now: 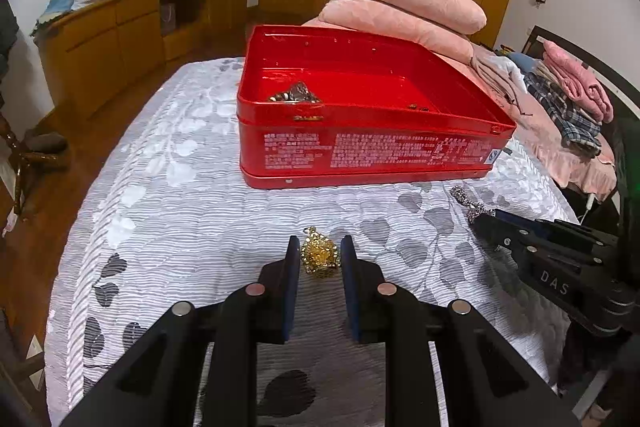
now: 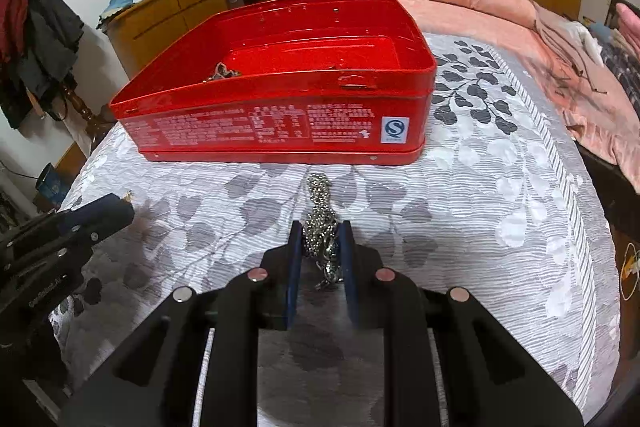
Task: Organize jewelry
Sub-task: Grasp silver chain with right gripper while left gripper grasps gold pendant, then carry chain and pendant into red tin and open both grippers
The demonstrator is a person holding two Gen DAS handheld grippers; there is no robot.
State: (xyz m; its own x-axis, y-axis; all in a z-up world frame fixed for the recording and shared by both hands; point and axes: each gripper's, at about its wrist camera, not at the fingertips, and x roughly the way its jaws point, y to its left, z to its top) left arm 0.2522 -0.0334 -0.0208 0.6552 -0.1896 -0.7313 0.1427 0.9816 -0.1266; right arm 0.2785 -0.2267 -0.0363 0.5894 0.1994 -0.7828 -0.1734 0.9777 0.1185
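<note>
An open red tin box [image 1: 360,147] stands on the grey leaf-patterned bedspread [image 1: 180,207]; it also shows in the right wrist view [image 2: 280,123]. Some jewelry [image 1: 294,94] lies inside it. A gold pendant [image 1: 319,255] lies on the bedspread between the fingers of my left gripper [image 1: 320,251], whose jaws are narrowly apart around it. A silver chain [image 2: 322,223] lies between the fingers of my right gripper [image 2: 320,235], which stand close around it. The chain's far end shows in the left wrist view [image 1: 466,199] ahead of the right gripper [image 1: 486,223].
Folded pink quilts [image 1: 400,7] are stacked behind the box. Folded clothes [image 1: 568,99] lie at the right on the bed. A wooden cabinet [image 1: 120,39] stands along the far wall. The bed edge drops to a wooden floor [image 1: 60,167] on the left.
</note>
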